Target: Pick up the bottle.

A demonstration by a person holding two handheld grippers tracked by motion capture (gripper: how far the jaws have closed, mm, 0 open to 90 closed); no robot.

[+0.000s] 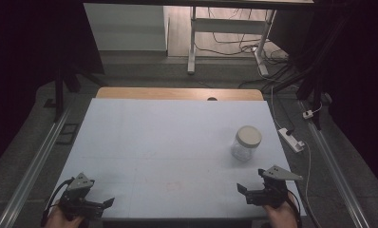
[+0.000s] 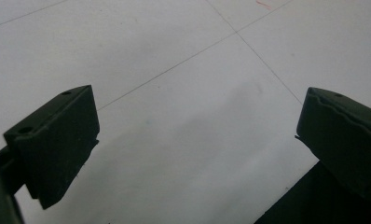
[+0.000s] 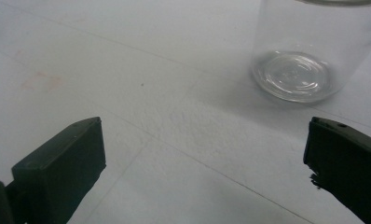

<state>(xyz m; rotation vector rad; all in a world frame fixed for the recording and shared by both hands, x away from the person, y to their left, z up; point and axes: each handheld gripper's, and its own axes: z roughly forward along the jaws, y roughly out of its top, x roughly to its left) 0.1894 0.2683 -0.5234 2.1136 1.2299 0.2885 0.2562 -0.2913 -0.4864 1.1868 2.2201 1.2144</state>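
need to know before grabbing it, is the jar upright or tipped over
Upright: the jar stands on its base on the table, lid on top.

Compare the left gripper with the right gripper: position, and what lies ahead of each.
The left gripper sits at the table's near left corner; the right gripper at its near right. Bare table lies before the left gripper; a lidded glass jar stands before the right gripper. Both are open, holding nothing.
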